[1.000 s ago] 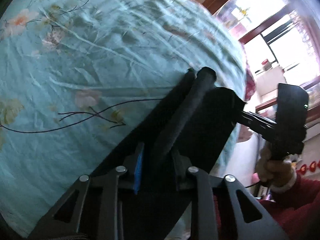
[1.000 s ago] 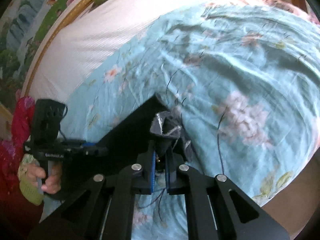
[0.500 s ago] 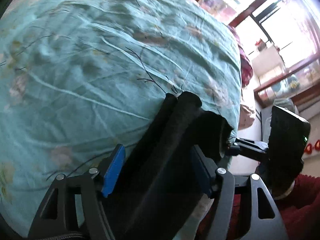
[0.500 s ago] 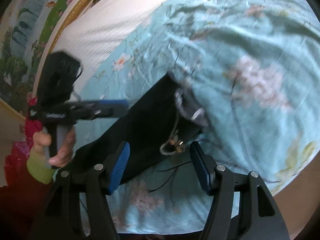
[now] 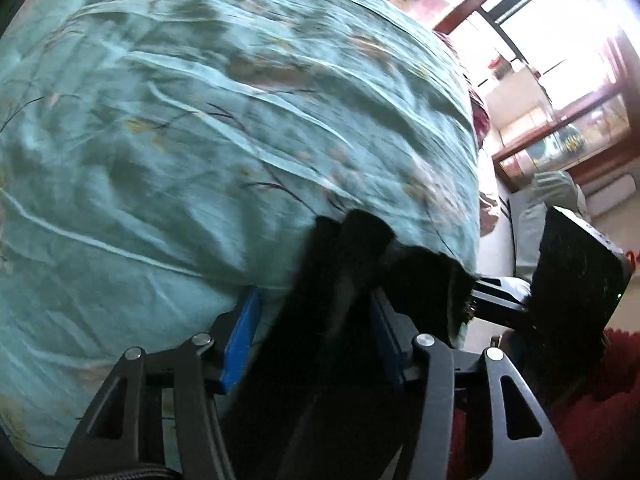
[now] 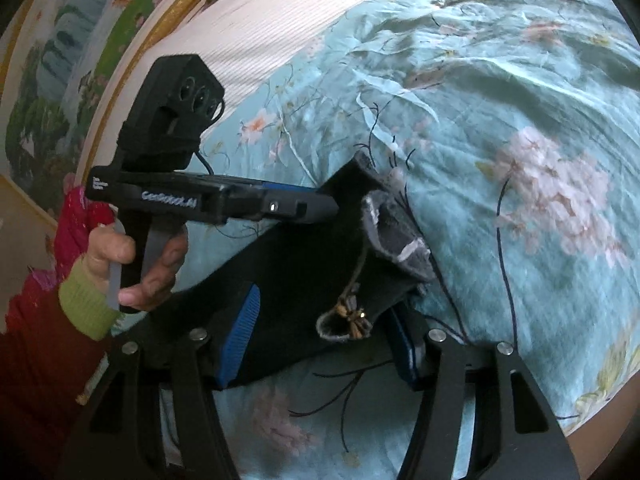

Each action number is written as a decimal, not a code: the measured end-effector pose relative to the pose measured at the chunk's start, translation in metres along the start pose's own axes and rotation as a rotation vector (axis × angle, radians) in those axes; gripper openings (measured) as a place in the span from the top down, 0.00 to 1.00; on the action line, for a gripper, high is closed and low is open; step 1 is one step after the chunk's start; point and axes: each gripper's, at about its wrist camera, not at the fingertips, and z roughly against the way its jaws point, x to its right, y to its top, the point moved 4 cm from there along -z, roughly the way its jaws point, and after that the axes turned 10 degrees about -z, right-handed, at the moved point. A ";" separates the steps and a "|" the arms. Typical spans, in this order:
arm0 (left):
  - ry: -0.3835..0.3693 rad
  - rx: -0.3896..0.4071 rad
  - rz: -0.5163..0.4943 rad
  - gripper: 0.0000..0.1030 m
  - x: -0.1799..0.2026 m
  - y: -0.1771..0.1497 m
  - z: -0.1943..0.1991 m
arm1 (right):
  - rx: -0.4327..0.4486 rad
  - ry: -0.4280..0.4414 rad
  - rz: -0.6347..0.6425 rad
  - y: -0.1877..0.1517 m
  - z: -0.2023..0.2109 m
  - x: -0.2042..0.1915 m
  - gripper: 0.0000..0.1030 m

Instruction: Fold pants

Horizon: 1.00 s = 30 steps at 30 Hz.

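Black pants [image 5: 348,280] lie folded lengthwise on the teal floral bedsheet [image 5: 200,140]. My left gripper [image 5: 316,320] straddles one end of them. Its jaws are closing; sheet still shows between the left blue pad [image 5: 240,336] and the cloth. In the right wrist view the waistband [image 6: 392,232] shows its grey lining and a drawstring [image 6: 352,308]. My right gripper [image 6: 324,332] has its jaws closing around that end, and the pads do not pinch it. The left gripper [image 6: 320,204], held by a hand [image 6: 132,264], points at the pants' far edge.
The bed's edge drops off at the right [image 5: 476,208], with a bright window [image 5: 560,40] and shelves beyond. A white ribbed headboard [image 6: 260,12] and a gold-framed painting [image 6: 80,60] stand behind the bed. A red sleeve [image 6: 36,360] fills the lower left.
Both grippers were shut on the pants and have let go; the cloth now rests on the sheet. The left gripper has slid along the bed toward the right gripper.
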 end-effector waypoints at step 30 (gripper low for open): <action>0.054 0.411 0.175 0.87 0.041 -0.111 0.147 | -0.177 0.241 0.388 -0.025 -0.010 -0.140 0.84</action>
